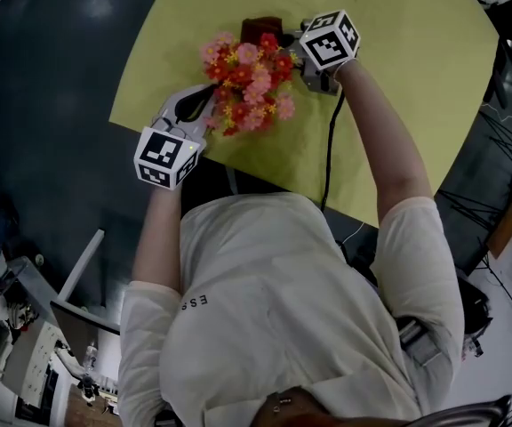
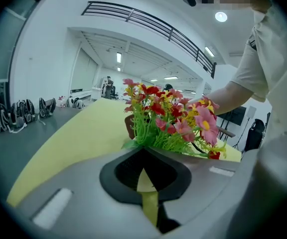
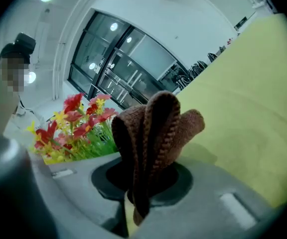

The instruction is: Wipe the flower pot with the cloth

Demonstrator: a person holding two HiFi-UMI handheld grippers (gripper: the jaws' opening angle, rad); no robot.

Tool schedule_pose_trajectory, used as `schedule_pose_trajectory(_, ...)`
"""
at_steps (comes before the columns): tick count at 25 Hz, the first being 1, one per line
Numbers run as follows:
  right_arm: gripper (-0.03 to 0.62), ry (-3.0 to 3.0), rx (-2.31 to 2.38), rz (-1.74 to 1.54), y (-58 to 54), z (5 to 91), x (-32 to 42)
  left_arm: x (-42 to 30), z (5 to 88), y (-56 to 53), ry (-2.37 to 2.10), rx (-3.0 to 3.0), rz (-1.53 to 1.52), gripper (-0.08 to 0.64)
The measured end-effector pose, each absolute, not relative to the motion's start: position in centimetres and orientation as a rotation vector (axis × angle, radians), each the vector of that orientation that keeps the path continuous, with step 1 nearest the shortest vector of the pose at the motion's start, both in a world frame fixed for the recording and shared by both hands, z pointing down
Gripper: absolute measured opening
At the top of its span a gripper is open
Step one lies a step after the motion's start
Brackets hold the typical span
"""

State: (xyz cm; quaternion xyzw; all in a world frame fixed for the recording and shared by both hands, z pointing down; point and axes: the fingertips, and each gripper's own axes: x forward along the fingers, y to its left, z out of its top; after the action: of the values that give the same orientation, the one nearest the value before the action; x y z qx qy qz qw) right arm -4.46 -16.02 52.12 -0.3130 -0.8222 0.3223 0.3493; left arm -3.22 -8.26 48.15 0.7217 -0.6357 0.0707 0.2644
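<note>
Surface: yellow-green table (image 1: 398,87) over a dark floor (image 1: 52,105).
Room: bright white hall, balcony railing (image 2: 148,21) high up.
Flower pot (image 2: 129,127): brown, on the table, holding red, pink and yellow flowers (image 1: 249,83).
Left gripper (image 1: 207,114): jaws pressed together, empty, just beside the flowers.
Right gripper (image 1: 296,59): pinching the brown knitted cloth (image 3: 153,133), near the pot.

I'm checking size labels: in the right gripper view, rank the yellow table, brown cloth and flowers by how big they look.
1. yellow table
2. brown cloth, though it is enlarged by being nearest the camera
3. flowers
</note>
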Motion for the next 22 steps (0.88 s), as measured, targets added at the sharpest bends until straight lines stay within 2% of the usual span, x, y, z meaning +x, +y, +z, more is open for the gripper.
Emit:
schedule_pose_trajectory(14, 0.055, -2.209, -0.633, 0.804, -15.6, 52.4, 3.0, -4.3, 48.5, -7.1, -1.723, 1.931, 0.182, 0.014)
schedule_pose_trajectory(18, 0.055, -2.415, -0.405, 0.667, -17.8, 49.5, 4.6, -4.4, 47.8, -7.1, -1.717, 1.925, 0.112, 0.014)
schedule_pose_trajectory(22, 0.055, -2.628, -0.101, 0.551, -20.3, 43.9, 4.9, -7.6, 43.9, -6.9, -1.836, 1.944, -0.023, 0.015)
